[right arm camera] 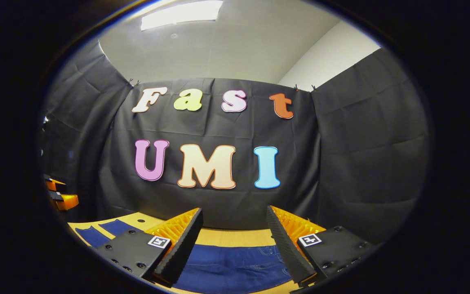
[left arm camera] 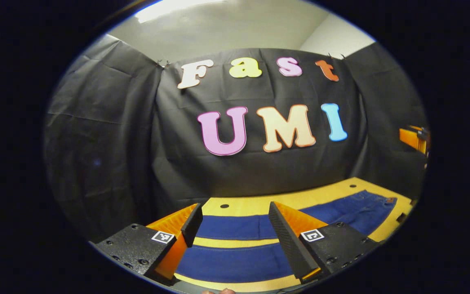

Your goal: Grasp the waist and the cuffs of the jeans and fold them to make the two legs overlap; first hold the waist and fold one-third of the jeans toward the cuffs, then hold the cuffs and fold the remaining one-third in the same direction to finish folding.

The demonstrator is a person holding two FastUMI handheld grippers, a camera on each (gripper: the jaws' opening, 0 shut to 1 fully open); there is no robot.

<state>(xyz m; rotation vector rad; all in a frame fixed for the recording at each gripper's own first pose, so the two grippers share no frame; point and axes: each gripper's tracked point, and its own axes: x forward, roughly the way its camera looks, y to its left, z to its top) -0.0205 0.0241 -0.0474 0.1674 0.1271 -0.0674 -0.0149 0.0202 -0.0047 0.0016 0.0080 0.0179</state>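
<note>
In the left gripper view, the blue denim jeans lie flat on the yellow wooden table, their two legs apart with a strip of table between them. The left gripper hangs above them, its ribbed fingers spread and holding nothing. The right gripper view has the right gripper spread likewise over stitched denim, with the other gripper's orange body at the left edge.

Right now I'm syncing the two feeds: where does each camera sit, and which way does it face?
Left gripper view: rides the left gripper, facing the booth wall over the jeans' legs; its open fingers show.
Right gripper view: rides the right gripper, over the jeans' wider end; its open fingers show.
Shared: the jeans, the yellow table, the wall.
</note>
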